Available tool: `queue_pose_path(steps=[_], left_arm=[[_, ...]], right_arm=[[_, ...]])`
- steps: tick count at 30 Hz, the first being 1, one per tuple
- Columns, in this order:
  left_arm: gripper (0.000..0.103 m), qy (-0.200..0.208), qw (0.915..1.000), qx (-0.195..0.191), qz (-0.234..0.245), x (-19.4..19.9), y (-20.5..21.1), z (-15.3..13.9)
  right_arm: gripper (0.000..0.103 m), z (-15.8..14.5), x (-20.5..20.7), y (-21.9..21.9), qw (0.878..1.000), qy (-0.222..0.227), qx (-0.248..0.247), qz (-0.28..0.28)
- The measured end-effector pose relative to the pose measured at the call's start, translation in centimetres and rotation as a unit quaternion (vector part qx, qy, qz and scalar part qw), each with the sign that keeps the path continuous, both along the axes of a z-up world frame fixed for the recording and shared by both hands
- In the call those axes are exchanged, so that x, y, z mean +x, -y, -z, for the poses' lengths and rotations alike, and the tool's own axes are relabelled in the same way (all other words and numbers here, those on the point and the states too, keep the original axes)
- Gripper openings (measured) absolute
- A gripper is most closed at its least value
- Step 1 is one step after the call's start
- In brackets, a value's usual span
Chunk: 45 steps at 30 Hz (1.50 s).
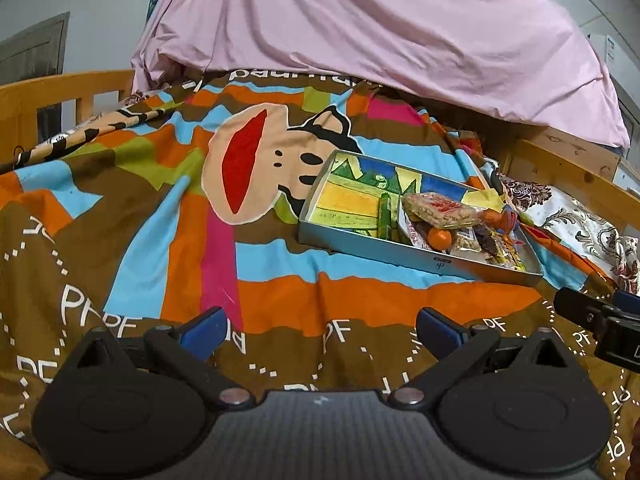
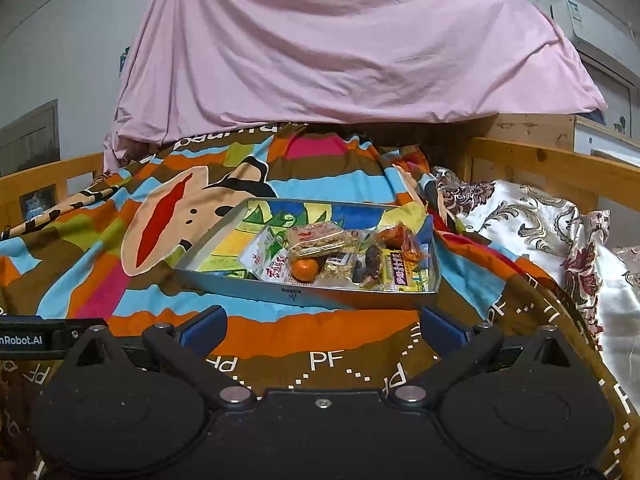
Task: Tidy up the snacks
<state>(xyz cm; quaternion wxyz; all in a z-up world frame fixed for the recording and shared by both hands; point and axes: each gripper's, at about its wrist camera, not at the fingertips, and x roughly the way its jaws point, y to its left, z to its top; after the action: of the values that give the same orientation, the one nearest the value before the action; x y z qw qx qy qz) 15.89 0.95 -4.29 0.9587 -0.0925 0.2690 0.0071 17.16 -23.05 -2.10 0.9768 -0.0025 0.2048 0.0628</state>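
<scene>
A shallow metal tray with a painted bottom lies on the colourful blanket. Its right half holds several snacks: a clear pack of puffed rice bars, a small orange, a white and green packet, a yellow packet, a red wrapped snack and a green tube. My left gripper is open, low over the blanket, left of and nearer than the tray. My right gripper is open just in front of the tray's near wall. Both hold nothing.
The monkey-print blanket covers a bed with wooden rails. A pink sheet hangs over the far side. A floral white pillow lies right of the tray. The other gripper's body shows at the right edge.
</scene>
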Motion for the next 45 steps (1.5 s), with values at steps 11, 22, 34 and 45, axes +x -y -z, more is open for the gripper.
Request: queue_pose_path(steps=[11,22,34,45], left_arm=[[0.103,0.000,1.0000,0.005,-0.003,-0.19,0.09,0.01],[0.103,-0.002,0.9999,0.012,0.000,-0.28,0.35,0.11],[0.103,-0.003,0.9999,0.011,0.002,-0.25,0.44,0.19],[0.103,-0.003,0.9999,0.012,-0.006,-0.41,0.54,0.08]], right_arm=[[0.102,0.01,0.17,0.31,1.000,-0.001,0.006,0.004],[0.102,-0.06,0.17,0.37,1.000,-0.001,0.007,0.005],[0.102,-0.05,0.20,0.36,1.000,-0.003,0.007,0.005],[0.102,-0.05,0.23,0.35,1.000,-0.004,0.006,0.005]])
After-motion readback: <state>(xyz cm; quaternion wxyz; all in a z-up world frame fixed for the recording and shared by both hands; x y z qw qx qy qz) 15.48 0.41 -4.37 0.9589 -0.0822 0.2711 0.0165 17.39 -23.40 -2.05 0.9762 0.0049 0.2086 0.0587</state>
